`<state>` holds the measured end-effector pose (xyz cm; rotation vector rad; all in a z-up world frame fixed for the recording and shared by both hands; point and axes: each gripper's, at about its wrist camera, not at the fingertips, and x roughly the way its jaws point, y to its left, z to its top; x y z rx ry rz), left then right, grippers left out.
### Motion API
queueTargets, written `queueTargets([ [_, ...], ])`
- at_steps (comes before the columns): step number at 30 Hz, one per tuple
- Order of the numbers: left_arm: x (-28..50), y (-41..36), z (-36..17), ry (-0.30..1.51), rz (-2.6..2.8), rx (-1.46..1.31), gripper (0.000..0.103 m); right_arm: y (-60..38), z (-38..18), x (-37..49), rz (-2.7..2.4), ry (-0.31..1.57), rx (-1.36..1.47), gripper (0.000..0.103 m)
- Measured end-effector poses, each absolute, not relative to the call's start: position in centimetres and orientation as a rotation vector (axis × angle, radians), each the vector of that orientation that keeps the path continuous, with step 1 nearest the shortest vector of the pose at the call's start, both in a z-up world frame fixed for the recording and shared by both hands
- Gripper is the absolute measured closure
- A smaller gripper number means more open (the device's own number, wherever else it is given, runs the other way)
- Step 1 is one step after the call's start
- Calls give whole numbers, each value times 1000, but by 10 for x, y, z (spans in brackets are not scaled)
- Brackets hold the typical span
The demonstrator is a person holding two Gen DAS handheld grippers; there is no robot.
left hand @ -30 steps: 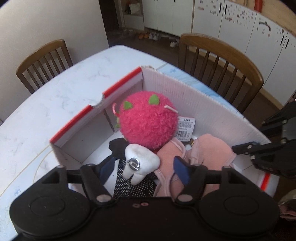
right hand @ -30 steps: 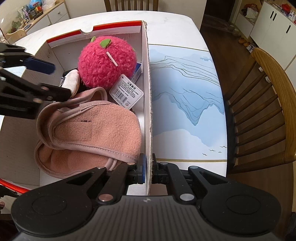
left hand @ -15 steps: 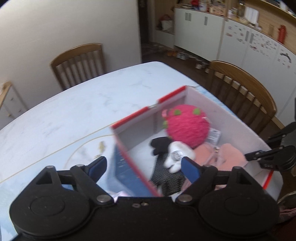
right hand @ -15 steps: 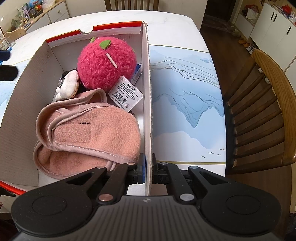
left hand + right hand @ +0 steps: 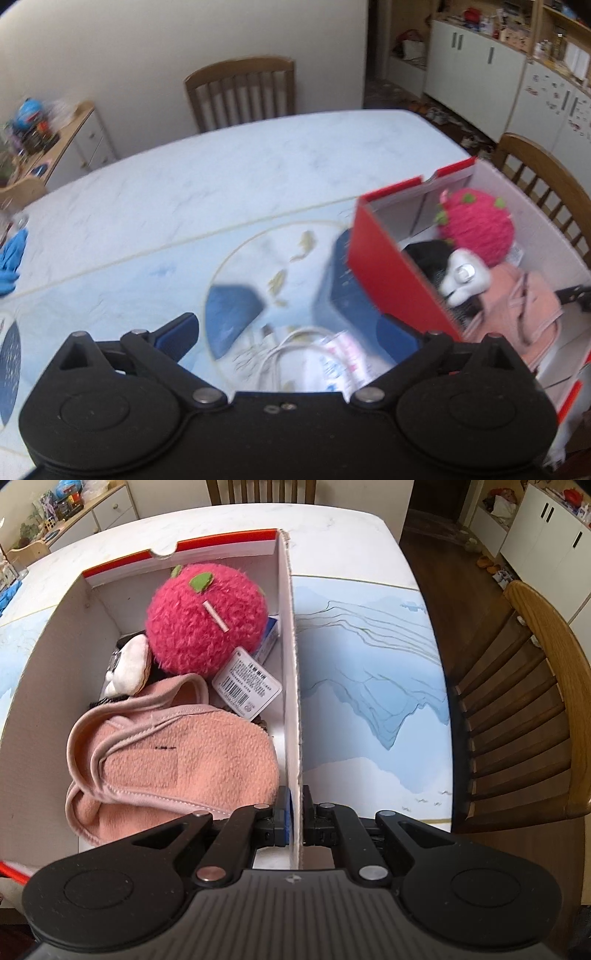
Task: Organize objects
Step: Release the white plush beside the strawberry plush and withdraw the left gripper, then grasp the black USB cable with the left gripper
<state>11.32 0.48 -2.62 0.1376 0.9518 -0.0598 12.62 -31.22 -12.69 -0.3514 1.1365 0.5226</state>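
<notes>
- Cardboard box (image 5: 291, 686): white inside, red outside, open-topped, on the desk (image 5: 229, 173) atop a pale blue illustrated mat (image 5: 369, 686).
- Pink fuzzy plush ball (image 5: 205, 618): at far end of box, green felt leaves on top, barcode tag (image 5: 247, 682) hanging at near side.
- White tooth-shaped plush (image 5: 129, 662): just left of the ball, touching it, lying on something black.
- Pink fleece cloth (image 5: 173, 764): folded, filling near half of box.
- Right tongs (image 5: 294, 823): clamped tight on the box's right wall, one pad inside, one outside.
- Left tongs (image 5: 286, 332): spread wide after just opening, nothing between the pads; outside the box, over the mat beside its red wall.
- White cable (image 5: 284, 354) and printed packet (image 5: 343, 363): on the mat below left tongs; blurred.
- Blue cloth (image 5: 11, 262): at left desk edge.
- Wooden chairs (image 5: 240, 92): around the desk.
</notes>
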Motion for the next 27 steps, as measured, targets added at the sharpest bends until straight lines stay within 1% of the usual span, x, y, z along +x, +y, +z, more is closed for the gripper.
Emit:
queueTargets([
  [10,109,26,-79,1062,-21,113,1,-311,-128,132,518,1141,-350,99],
  [13,110,33,-95,1112,4,98,3,-310,-128,132,515,1142,-352,99],
  [21,89,23,-98,1115,-6,113,3,-310,-128,131,511,1143,-349,99],
  [27,73,18,-111,1134,30,53,12,-311,-127,131,507,1145,-338,99],
])
